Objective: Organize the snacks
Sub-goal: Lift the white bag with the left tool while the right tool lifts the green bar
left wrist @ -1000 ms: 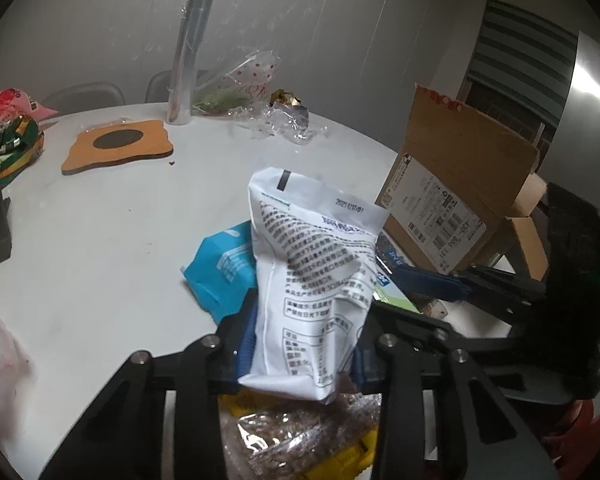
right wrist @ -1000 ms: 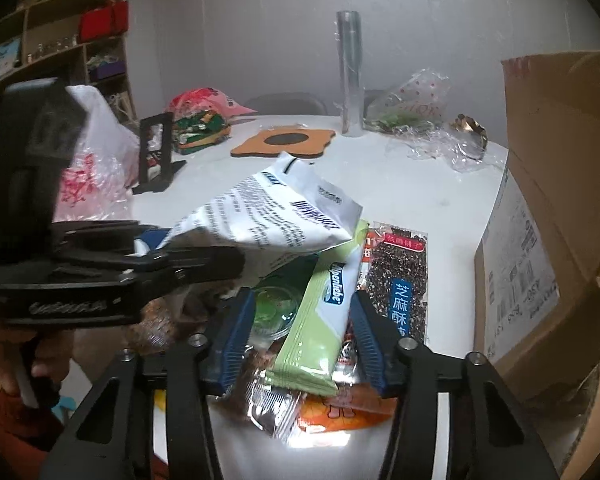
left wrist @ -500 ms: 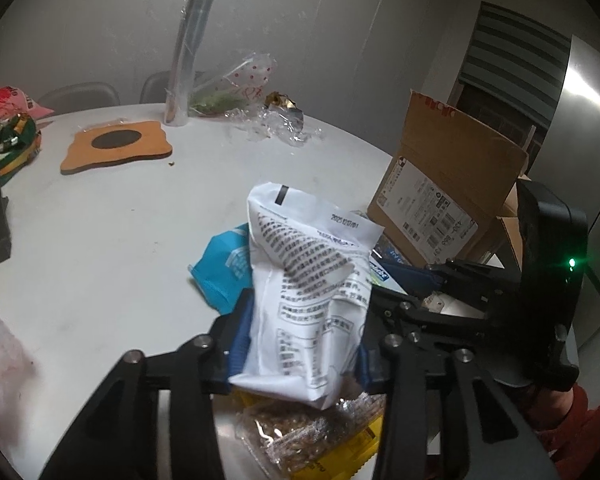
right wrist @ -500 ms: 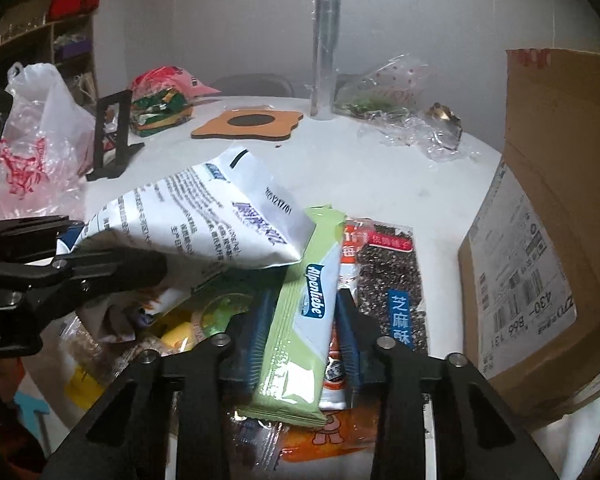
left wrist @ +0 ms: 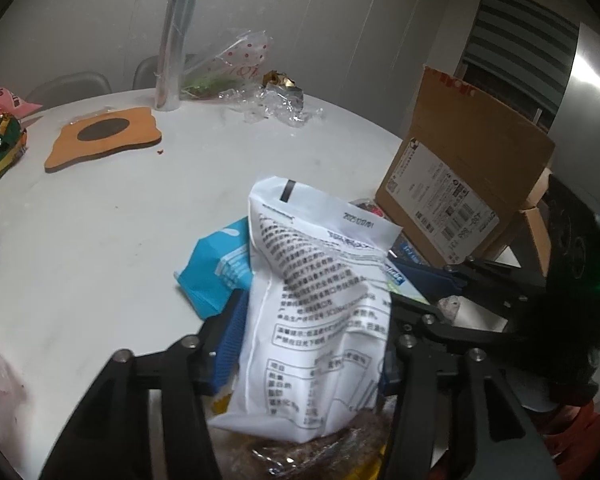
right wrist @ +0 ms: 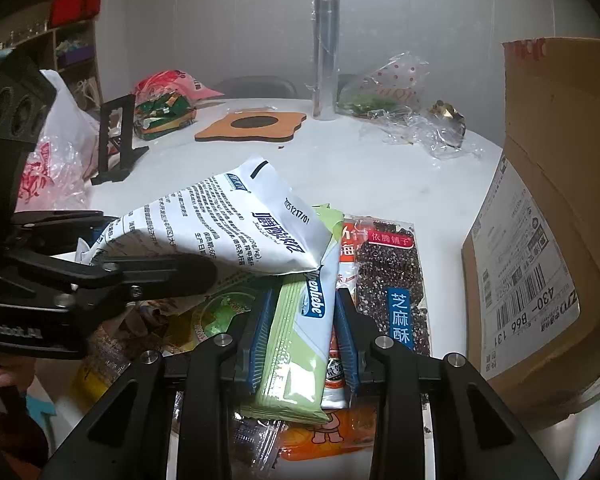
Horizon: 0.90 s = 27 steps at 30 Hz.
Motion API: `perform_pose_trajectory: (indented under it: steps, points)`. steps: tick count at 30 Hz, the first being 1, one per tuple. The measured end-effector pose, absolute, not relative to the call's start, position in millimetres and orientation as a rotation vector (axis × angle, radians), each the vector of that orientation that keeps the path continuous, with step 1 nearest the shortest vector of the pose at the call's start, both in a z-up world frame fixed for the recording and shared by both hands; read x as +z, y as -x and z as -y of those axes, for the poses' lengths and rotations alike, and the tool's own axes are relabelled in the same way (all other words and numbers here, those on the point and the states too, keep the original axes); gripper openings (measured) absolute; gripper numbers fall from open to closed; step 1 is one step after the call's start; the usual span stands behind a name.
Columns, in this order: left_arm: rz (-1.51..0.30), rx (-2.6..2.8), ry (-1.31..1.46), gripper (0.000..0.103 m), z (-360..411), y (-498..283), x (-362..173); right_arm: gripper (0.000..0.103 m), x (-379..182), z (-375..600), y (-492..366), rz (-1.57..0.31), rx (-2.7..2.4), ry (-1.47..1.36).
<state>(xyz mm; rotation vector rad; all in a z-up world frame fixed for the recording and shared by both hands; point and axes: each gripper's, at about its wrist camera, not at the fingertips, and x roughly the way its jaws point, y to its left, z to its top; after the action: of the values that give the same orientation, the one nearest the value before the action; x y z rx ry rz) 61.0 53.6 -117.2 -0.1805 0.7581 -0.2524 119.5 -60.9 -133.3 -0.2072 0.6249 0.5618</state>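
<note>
A white snack bag (left wrist: 320, 288) with black print stands between my left gripper's (left wrist: 308, 344) blue pads. The jaws are opening, but the pads still touch its sides. In the right wrist view the bag (right wrist: 228, 224) hangs tilted over the snack pile, with the left gripper's fingers (right wrist: 148, 272) around its lower end. My right gripper (right wrist: 302, 320) is shut on a light green wafer pack (right wrist: 296, 340) lying on the pile. A dark sesame crisp pack (right wrist: 388, 272) lies just right of it. An open cardboard box (right wrist: 560, 200) stands at the right.
A blue packet (left wrist: 216, 264) lies left of the white bag. Further back on the white round table (left wrist: 100, 240) are a wooden coaster (left wrist: 104, 136), a tall clear cylinder (left wrist: 176, 40) and crumpled plastic wrap (left wrist: 276, 100). A black stand (right wrist: 116, 140) and plastic bags (right wrist: 56, 148) sit at the left.
My right gripper's jaws closed onto the green wafer pack. The left gripper's jaws widened a little around the white bag, which now leans lower over the pile.
</note>
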Motion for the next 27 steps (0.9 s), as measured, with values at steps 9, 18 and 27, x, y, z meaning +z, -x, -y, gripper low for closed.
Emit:
perform_pose_trajectory:
  steps: [9, 18, 27]
  points:
    - [-0.720, -0.246, 0.193, 0.033, -59.6, -52.6, -111.9, 0.024, -131.1, 62.4, -117.4, -0.615, 0.559, 0.205]
    - [-0.650, -0.207, 0.205, 0.026, -71.4, -35.2, -94.1, 0.023, -116.7, 66.9, -106.9, -0.573, 0.551, 0.188]
    - [-0.601, -0.206, 0.215, 0.026, -82.9, -21.6, -83.8, 0.023, -115.0, 64.7, -105.1, -0.577, 0.534, 0.192]
